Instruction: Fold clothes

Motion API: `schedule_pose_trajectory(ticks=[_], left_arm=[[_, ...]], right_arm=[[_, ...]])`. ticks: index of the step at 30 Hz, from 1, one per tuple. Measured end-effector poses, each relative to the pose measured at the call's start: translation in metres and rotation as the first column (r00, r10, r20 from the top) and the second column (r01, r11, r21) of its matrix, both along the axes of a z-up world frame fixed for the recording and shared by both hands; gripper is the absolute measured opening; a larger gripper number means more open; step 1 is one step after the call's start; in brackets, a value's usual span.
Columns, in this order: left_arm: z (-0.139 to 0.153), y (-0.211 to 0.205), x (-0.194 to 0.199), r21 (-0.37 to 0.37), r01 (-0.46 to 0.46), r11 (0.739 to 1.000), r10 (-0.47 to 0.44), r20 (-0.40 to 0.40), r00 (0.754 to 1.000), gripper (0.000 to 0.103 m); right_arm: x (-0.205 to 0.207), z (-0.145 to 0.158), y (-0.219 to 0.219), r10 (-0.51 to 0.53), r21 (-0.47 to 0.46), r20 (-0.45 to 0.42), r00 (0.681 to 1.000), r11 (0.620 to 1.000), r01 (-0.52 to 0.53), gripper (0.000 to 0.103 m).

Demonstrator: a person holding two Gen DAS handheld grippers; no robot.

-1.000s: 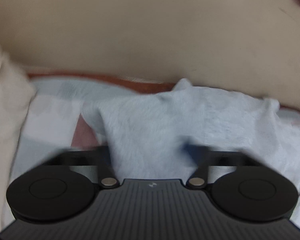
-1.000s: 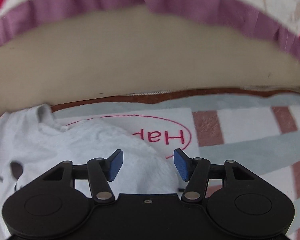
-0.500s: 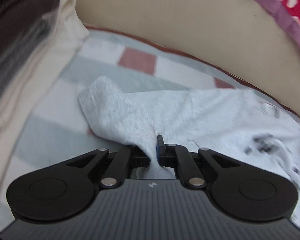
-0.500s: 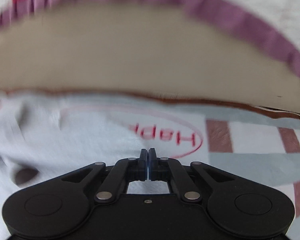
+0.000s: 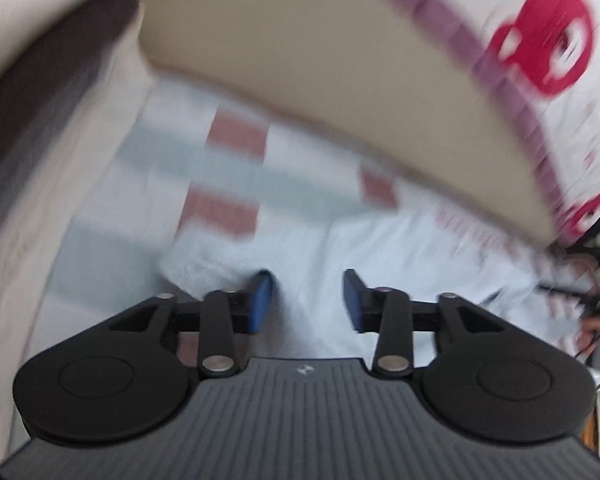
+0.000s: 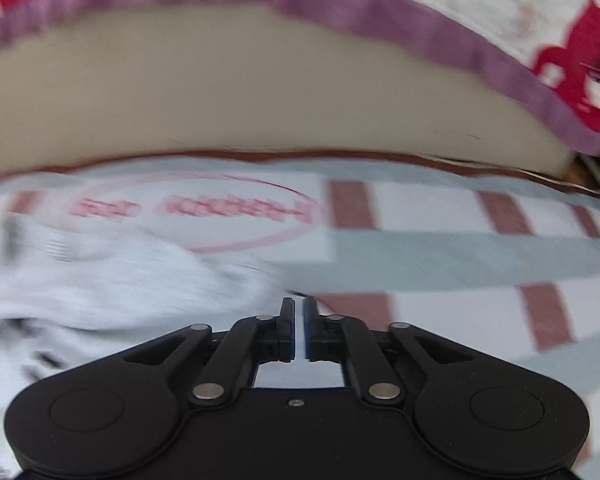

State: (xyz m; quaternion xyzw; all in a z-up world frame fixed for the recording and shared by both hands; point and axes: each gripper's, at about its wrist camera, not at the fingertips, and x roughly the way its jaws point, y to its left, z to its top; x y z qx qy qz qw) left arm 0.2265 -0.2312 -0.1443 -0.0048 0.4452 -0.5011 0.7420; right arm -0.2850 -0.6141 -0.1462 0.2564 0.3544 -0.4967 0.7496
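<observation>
Since a moment ago the left gripper (image 5: 305, 300) has let go of the white garment (image 5: 380, 264) and its jaws are opening over the cloth, nothing pinched between them, while the right gripper (image 6: 299, 328), then wide, now shows only a thin gap that is opening, with no fabric visibly held. Lying rumpled on the checked blanket (image 6: 460, 248), the garment looks light, soft and limp, so an edge or corner pinch should serve best.
</observation>
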Motion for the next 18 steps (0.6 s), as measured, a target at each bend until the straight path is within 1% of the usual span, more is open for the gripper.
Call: schedule_pose_trajectory(ticks=[1, 2, 3, 4, 5, 6, 7, 9, 10, 11, 12, 14, 15, 16, 17, 18], left_arm=[[0.002, 0.0, 0.0, -0.003, -0.006, 1.0, 0.006, 0.037, 0.999, 0.05], [-0.002, -0.005, -0.002, 0.039, -0.018, 0.999, 0.014, 0.102, 0.995, 0.05], [-0.006, -0.01, -0.004, 0.084, -0.033, 0.996, 0.019, 0.164, 0.986, 0.05], [-0.013, -0.017, -0.006, 0.137, -0.05, 0.989, 0.02, 0.211, 0.977, 0.05], [-0.021, -0.022, -0.007, 0.182, -0.069, 0.981, 0.025, 0.23, 0.973, 0.05], [-0.03, -0.027, -0.005, 0.213, -0.085, 0.973, 0.035, 0.226, 0.973, 0.05], [-0.038, -0.028, -0.003, 0.227, -0.096, 0.969, 0.05, 0.201, 0.978, 0.05], [-0.046, -0.025, 0.003, 0.22, -0.11, 0.969, 0.085, 0.117, 0.989, 0.05], [-0.047, -0.023, 0.007, 0.203, -0.115, 0.972, 0.1, 0.086, 0.991, 0.051], [-0.047, -0.019, 0.01, 0.196, -0.127, 0.972, 0.114, 0.074, 0.991, 0.055], [-0.047, -0.017, 0.013, 0.19, -0.138, 0.972, 0.128, 0.066, 0.99, 0.057], [-0.049, -0.016, 0.016, 0.187, -0.159, 0.969, 0.148, 0.073, 0.986, 0.058], [-0.05, -0.014, 0.016, 0.176, -0.16, 0.971, 0.152, 0.061, 0.987, 0.059], [-0.051, -0.012, 0.017, 0.165, -0.162, 0.973, 0.156, 0.049, 0.987, 0.06], [-0.053, -0.01, 0.017, 0.154, -0.163, 0.974, 0.159, 0.037, 0.987, 0.063], [-0.054, -0.009, 0.018, 0.144, -0.163, 0.976, 0.16, 0.027, 0.987, 0.068]], right_arm=[[0.005, 0.003, 0.002, 0.028, 0.003, 0.032, 0.999, 1.0, -0.028, 0.011], [0.012, 0.007, 0.003, 0.056, 0.005, 0.063, 0.996, 0.998, -0.057, 0.015], [0.019, 0.01, 0.004, 0.08, 0.008, 0.092, 0.992, 0.997, -0.082, 0.028], [0.027, 0.013, 0.002, 0.091, 0.016, 0.116, 0.989, 0.996, -0.093, 0.043], [0.035, 0.014, -0.001, 0.094, 0.023, 0.139, 0.986, 0.995, -0.098, 0.048], [0.043, 0.015, -0.003, 0.094, 0.03, 0.162, 0.982, 0.995, -0.1, 0.049], [0.051, 0.017, -0.006, 0.094, 0.037, 0.187, 0.978, 0.994, -0.103, 0.049], [0.066, 0.019, -0.01, 0.089, 0.074, 0.265, 0.96, 0.991, -0.112, 0.049], [0.073, 0.02, -0.012, 0.087, 0.097, 0.313, 0.946, 0.988, -0.124, 0.05], [0.082, 0.02, -0.015, 0.094, 0.13, 0.368, 0.925, 0.98, -0.152, 0.05], [0.093, 0.019, -0.016, 0.1, 0.169, 0.418, 0.903, 0.968, -0.185, 0.05], [0.117, 0.016, -0.018, 0.095, 0.25, 0.5, 0.861, 0.936, -0.249, 0.05], [0.131, 0.013, -0.018, 0.088, 0.289, 0.521, 0.849, 0.918, -0.272, 0.05], [0.146, 0.008, -0.018, 0.084, 0.319, 0.529, 0.844, 0.902, -0.29, 0.051], [0.16, 0.004, -0.018, 0.08, 0.345, 0.534, 0.842, 0.888, -0.304, 0.052], [0.172, 0.001, -0.016, 0.082, 0.354, 0.527, 0.846, 0.884, -0.306, 0.054]])
